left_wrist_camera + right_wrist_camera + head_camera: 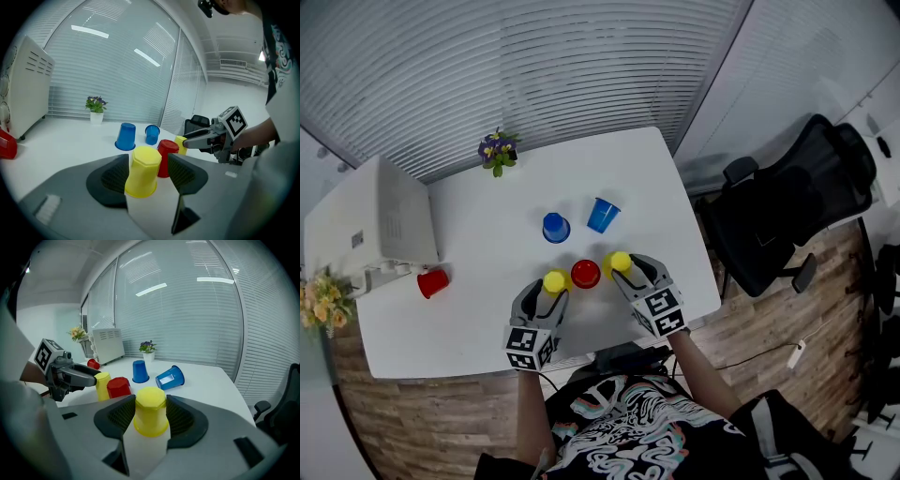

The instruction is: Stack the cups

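Two yellow cups stand upside down, one in each gripper. My left gripper [553,289] [148,164] stands round the left yellow cup [554,280] [143,171]; the cup leans on the left pad and a sliver of gap shows at the right pad. My right gripper [623,269] [150,411] is shut on the other yellow cup [620,261] [150,411], both pads against its sides. An upturned red cup [585,274] [167,154] [117,387] stands between the two grippers. Farther back are an upturned blue cup [555,228] [138,371] and a blue cup on its side [603,215] [169,377].
A second red cup [432,282] lies at the table's left, near a white heater [370,225]. A small flower pot [497,150] stands at the table's far edge. A black office chair [787,216] is beyond the white table's [487,225] right edge.
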